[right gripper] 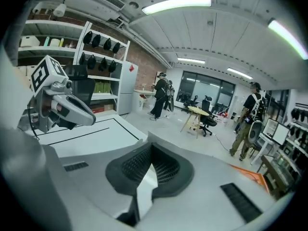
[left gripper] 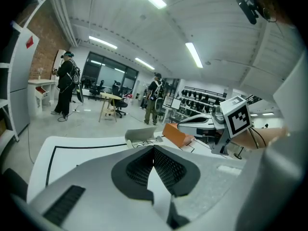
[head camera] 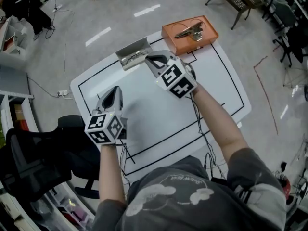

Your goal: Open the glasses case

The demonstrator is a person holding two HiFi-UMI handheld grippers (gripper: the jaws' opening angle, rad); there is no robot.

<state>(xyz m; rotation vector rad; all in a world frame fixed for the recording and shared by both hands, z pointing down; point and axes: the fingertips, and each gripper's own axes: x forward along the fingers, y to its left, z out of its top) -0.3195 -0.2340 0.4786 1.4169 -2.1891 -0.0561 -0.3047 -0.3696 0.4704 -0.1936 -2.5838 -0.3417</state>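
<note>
1. Now the left tool (head camera: 116, 90), at 7 o'clock on the surface (head camera: 159, 124), is closed on nothing.
2. The glasses case (head camera: 133, 53) sits at the 12 o'clock edge, lid seemingly raised. If it is not, pin the base and lift the lid gently.
3. The right tool (head camera: 150, 58), likewise closed and empty, hovers just beside it — an orange box (head camera: 189, 34) crowds 1 o'clock; open room lies toward 6.

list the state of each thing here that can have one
grey glasses case: open, lid raised
orange box: looks closed, with a metal item lying on top
left gripper: jaws together, nothing between them
right gripper: jaws together, nothing between them
</note>
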